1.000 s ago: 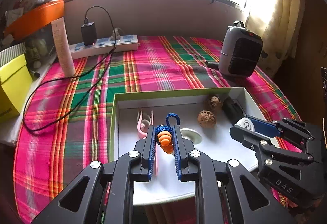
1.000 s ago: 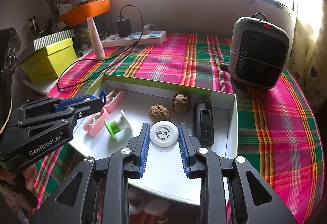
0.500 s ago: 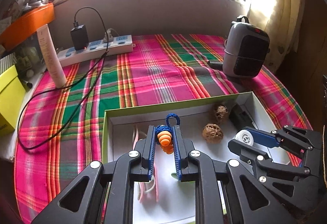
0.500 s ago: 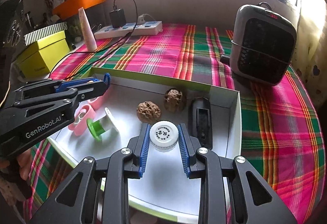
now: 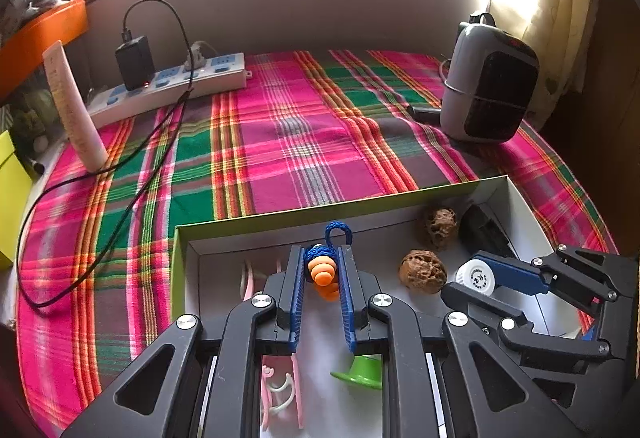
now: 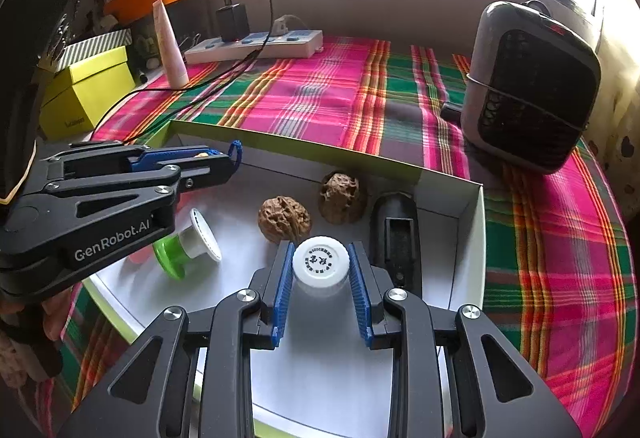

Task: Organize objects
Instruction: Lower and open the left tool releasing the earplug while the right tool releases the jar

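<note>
My left gripper (image 5: 321,254) is shut on orange earplugs (image 5: 321,271) with a blue cord (image 5: 338,232), held over the left part of a white, green-edged box (image 5: 280,217). From the right wrist it shows as a black arm (image 6: 218,158) at the box's left. My right gripper (image 6: 320,258) is shut on a small white-capped bottle (image 6: 319,263) above the box floor (image 6: 340,350). In the box lie two walnuts (image 6: 284,218) (image 6: 342,197), a black case (image 6: 396,238), a green and white spool (image 6: 188,248) and pink clips (image 5: 280,390).
The box rests on a plaid cloth (image 5: 300,134). A grey heater (image 6: 532,90) stands at the right. At the back are a power strip (image 5: 168,86) with a black charger and trailing cable, a pink tube (image 5: 74,110) and a yellow box (image 6: 86,94).
Both grippers have moved forward over the box with their loads still held; the box's far wall and the heater now look closer. The left one moved more.
</note>
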